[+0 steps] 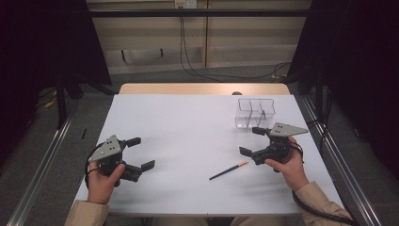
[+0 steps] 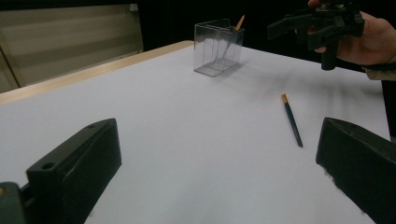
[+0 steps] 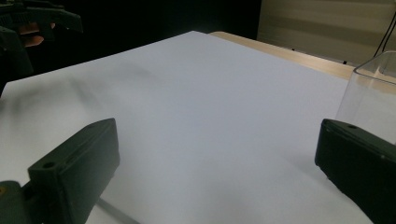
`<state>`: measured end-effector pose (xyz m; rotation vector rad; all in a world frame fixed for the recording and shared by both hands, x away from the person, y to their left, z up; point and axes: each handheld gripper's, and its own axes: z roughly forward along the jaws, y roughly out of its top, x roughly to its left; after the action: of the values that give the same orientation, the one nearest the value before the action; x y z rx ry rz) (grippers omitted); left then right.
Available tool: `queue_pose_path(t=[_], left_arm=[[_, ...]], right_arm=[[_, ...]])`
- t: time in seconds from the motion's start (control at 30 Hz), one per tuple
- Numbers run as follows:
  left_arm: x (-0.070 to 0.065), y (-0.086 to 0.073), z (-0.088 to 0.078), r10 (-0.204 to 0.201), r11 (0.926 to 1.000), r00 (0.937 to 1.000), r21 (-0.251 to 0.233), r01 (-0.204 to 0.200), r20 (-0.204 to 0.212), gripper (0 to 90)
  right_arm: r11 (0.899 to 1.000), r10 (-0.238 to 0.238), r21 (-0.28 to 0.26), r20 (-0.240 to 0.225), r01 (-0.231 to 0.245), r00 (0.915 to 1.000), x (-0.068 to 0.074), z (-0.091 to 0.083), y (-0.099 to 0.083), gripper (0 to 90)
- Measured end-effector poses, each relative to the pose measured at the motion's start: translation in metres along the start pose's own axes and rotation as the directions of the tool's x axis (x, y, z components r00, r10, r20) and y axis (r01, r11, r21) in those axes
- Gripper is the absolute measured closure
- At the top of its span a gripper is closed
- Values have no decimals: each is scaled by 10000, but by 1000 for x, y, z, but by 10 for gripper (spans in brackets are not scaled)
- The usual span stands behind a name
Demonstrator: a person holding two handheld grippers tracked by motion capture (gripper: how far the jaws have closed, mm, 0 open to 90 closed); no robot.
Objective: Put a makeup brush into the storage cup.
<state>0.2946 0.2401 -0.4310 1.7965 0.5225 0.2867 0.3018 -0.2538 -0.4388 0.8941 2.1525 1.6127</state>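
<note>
The surface (image 1: 197,136) is seen from above and in front-down by the high view. It is viewed low and close by both gripper views, the clear container (image 2: 218,46) being shared.

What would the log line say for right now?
left gripper: open, empty | right gripper: open, empty | pencil: lying on table | clear box: upright, one pencil inside
</note>
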Motion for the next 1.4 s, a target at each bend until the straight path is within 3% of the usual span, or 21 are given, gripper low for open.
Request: queue_pose_path(t=[0.23, 0.47, 0.53, 0.7, 0.9, 1.03, 1.1, 1.33, 1.4], left_arm=[[0, 0, 0, 4, 10000, 10000, 8, -4, 20, 1], [0, 0, 1, 8, 10000, 10000, 29, -8, 41, 1], [0, 0, 1, 25, 10000, 10000, 42, -25, 53, 1], [0, 0, 2, -25, 10000, 9999, 12, 25, 107, 1], [0, 0, 2, 7, 10000, 9999, 78, -8, 107, 0], [0, 0, 2, -18, 10000, 9999, 52, 17, 134, 1], [0, 0, 3, -16, 10000, 9999, 56, 15, 135, 0], [1, 0, 3, -31, 10000, 9999, 44, 30, 131, 1], [0, 0, 3, -76, 10000, 9999, 6, 75, 140, 1]], right_arm=[[9998, 55, 214, -177, -51, 9998, -2, 4, 1, 0], [9944, -136, 1041, -461, 184, 9988, -4, 8, 5, 15], [9897, -198, 1400, -608, 282, 9980, -4, 10, 5, 26], [9669, -207, 2511, -1019, 458, 9946, -4, 18, 4, 29], [9205, -571, 3751, -1487, 1097, 9872, 0, 27, 2, 33], [8835, -753, 4440, -1798, 1493, 9808, 2, 33, 2, 38], [8708, -868, 4641, -1794, 1622, 9799, 2, 34, 2, 44], [8074, -1324, 5455, -2039, 2249, 9700, 1, 40, 2, 77], [7948, -1451, 5554, -2179, 2448, 9651, 2, 41, 2, 108]])
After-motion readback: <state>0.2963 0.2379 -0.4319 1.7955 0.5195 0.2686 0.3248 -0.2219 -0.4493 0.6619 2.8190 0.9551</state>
